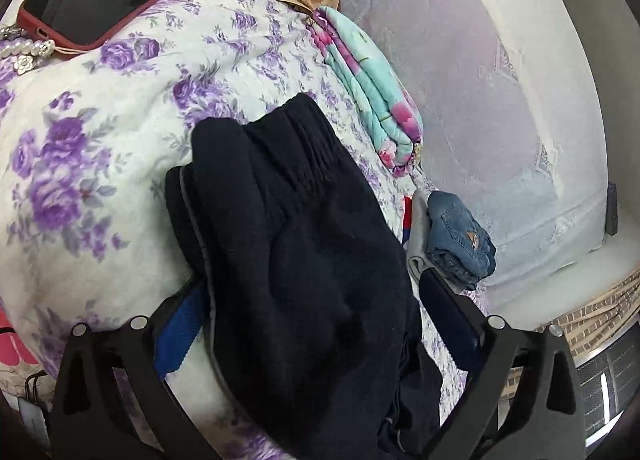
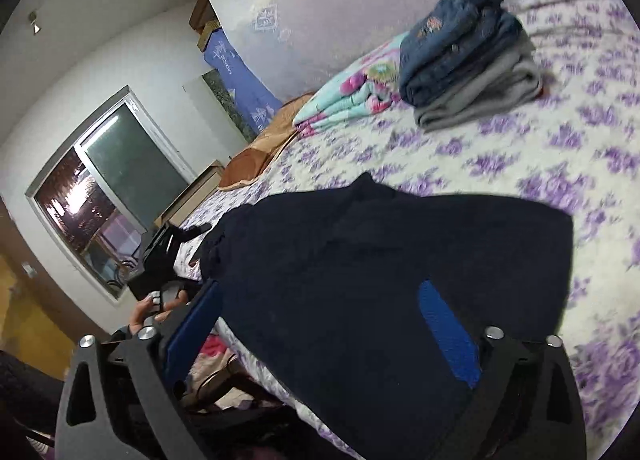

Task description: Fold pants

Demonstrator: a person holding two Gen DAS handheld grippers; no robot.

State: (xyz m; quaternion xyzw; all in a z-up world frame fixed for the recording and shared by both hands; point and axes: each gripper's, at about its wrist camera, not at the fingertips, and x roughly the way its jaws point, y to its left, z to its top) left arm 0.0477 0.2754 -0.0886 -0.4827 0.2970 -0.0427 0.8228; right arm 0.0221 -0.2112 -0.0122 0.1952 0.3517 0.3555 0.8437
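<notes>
Two spread grippers, ours: the left gripper (image 1: 312, 324) and right gripper (image 2: 320, 324) straddle the dark pants (image 2: 400, 268) without pinching, which lie bunched on the floral bedspread (image 2: 520, 163), near the folded stack (image 2: 472, 71), for the next fold

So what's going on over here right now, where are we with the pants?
A person is folding dark navy pants on a bed with a purple floral bedspread, holding a gripper in each hand. Both the left gripper and the right gripper stand open with the cloth lying between their fingers, neither one pinching it. The pants look partly folded. A stack of folded jeans on grey clothes sits further up the bed.
</notes>
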